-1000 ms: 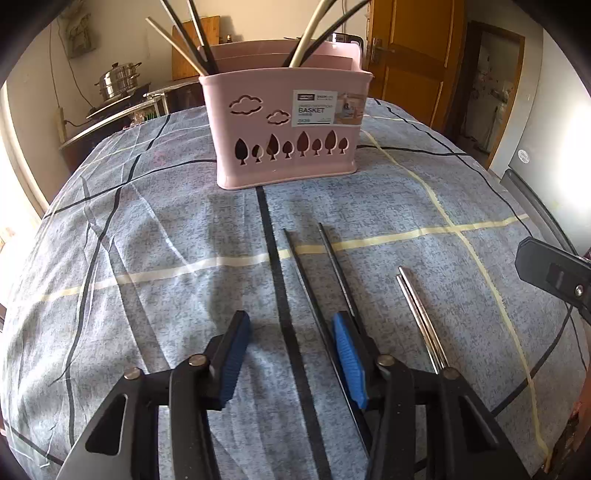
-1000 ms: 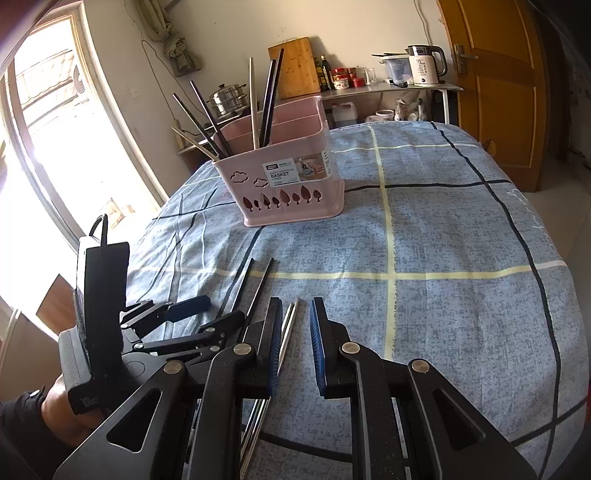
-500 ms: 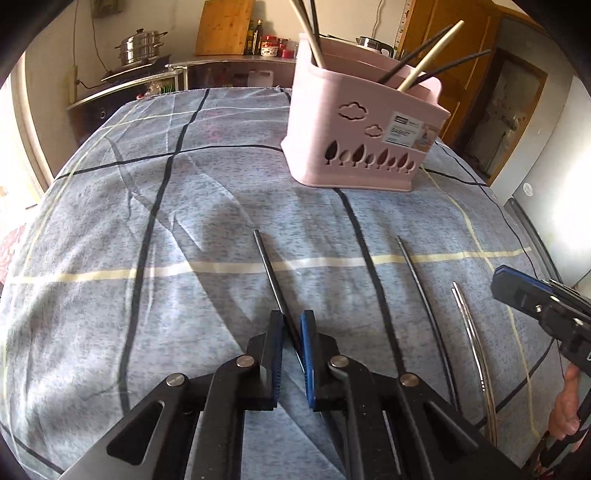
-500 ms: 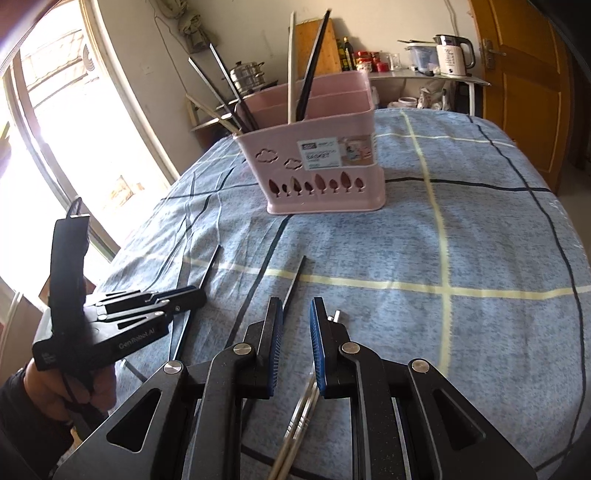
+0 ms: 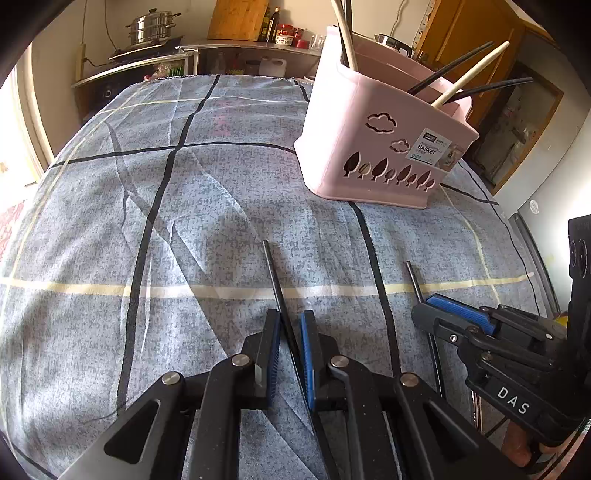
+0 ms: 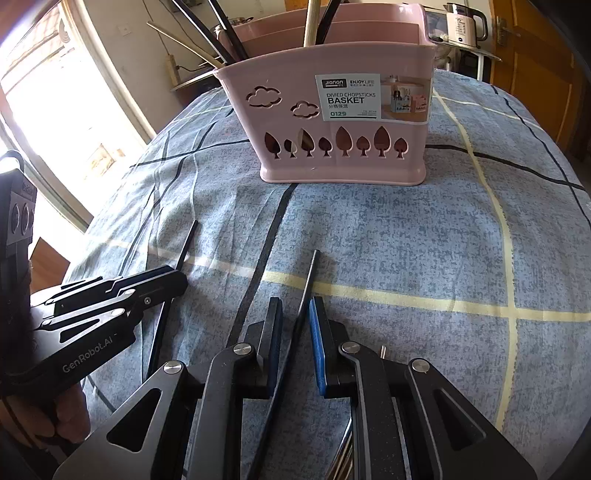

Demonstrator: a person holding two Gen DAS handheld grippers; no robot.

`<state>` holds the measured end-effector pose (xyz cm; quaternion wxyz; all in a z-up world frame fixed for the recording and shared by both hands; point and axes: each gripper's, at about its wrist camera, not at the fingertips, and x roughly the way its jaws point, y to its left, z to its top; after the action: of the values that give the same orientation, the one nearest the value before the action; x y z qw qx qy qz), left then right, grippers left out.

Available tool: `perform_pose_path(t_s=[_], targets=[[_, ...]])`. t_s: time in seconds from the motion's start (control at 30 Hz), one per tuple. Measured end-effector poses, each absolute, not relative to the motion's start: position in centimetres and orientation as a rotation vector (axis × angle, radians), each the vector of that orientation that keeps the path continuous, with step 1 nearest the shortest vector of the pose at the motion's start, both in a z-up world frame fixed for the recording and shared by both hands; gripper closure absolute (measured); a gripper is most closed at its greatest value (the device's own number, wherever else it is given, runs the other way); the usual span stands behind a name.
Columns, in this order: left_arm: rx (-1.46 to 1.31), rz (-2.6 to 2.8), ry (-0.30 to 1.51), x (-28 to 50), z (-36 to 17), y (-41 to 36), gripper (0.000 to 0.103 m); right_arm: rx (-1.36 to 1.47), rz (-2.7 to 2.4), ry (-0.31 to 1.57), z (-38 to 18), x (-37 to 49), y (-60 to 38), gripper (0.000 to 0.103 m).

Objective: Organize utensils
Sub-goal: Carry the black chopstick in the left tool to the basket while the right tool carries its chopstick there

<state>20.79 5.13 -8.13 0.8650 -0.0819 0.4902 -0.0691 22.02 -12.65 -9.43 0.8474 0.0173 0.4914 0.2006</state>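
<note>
A pink chopsticks basket stands on the blue checked cloth and holds several upright chopsticks. My left gripper is shut on a black chopstick that lies on the cloth, its tip poking out ahead of the pads. My right gripper sits low over a second black chopstick. That chopstick lies in the narrow gap between the pads, which do not press on it. A steel chopstick pair lies mostly hidden under the right gripper.
The cloth-covered table curves down at its edges. Behind it stand a counter with a steamer pot and a cutting board, a kettle and a wooden door. A bright window is on the left.
My left gripper closed on the black chopstick and shifted left. My right gripper moved forward and down, off the steel pair and over the second black chopstick; the basket looms larger.
</note>
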Motion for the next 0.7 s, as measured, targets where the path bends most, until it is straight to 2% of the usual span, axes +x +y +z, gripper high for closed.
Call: perform_pose_path(t_s=[0.17,0.27,0.47,0.7], targets=[[-0.148,-0.143,1.028,21.1,-8.2,5.0,0.092,0.002,0.393,1.044,-9.4,21.6,-12.3,0.088],[-0.122,-0.138,1.024,21.3,-8.2,4.5,0.093,-0.018,0.367,1.048,-9.5,21.7,-11.8,0.096],[-0.112,-0.135,1.03,21.7,-8.0,4.1,0.096,0.032,0.397,1.066,-9.2,22.3,-12.4,0.097],[-0.163,-0.162,0.99,21.6,-5.6,5.0,0.098,0.07,0.428,0.976,-5.7,22.1,-13.5,0.098]])
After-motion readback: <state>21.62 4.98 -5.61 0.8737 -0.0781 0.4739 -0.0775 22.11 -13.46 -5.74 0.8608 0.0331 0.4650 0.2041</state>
